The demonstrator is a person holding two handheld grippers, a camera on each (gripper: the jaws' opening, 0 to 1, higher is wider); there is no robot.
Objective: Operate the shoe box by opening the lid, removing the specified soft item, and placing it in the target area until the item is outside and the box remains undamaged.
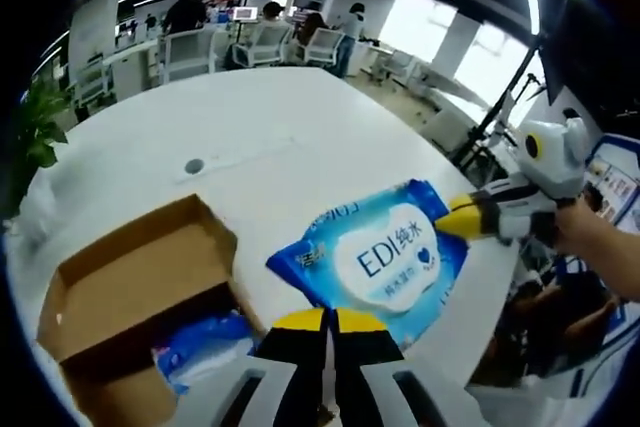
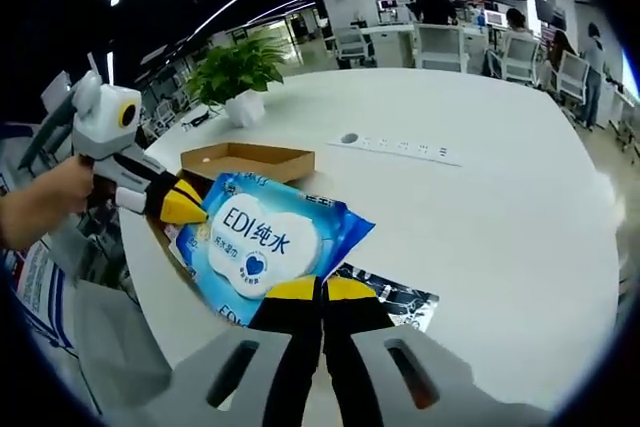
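Because both grippers are pinching opposite edges of the blue wet-wipes pack (image 1: 375, 259), it is hanging stretched between them above the white table (image 1: 250, 137) rather than sagging, which suits a soft pouch that would fold if held from one side alone. In the left gripper view, the left gripper (image 1: 325, 327) is pressing its yellow-tipped jaws together on the near edge of the pack, while the right gripper (image 1: 462, 222) is coming in from the right and clamping the far right corner, with the person's hand (image 1: 590, 232) behind it.

From the right gripper view the same hold is showing mirrored: the right gripper (image 2: 322, 297) is closing its jaws on the near edge of the pack (image 2: 262, 239), and the left gripper (image 2: 185, 202) is gripping its left corner.

Open and upright, the cardboard shoe box (image 1: 140, 292) is sitting at the near left in the left gripper view, with its flap raised behind it, and something else blue and white (image 1: 205, 347) is lying inside. The pack is already outside the box, just right of it and, I judge, lifted clear, so the removal step looks done and the placing is what is being worked on now. A dark printed packet (image 2: 390, 302) is lying on the table just under the pack in the right gripper view; whether that marks the target area I cannot tell. The box shows no crushing or tearing.
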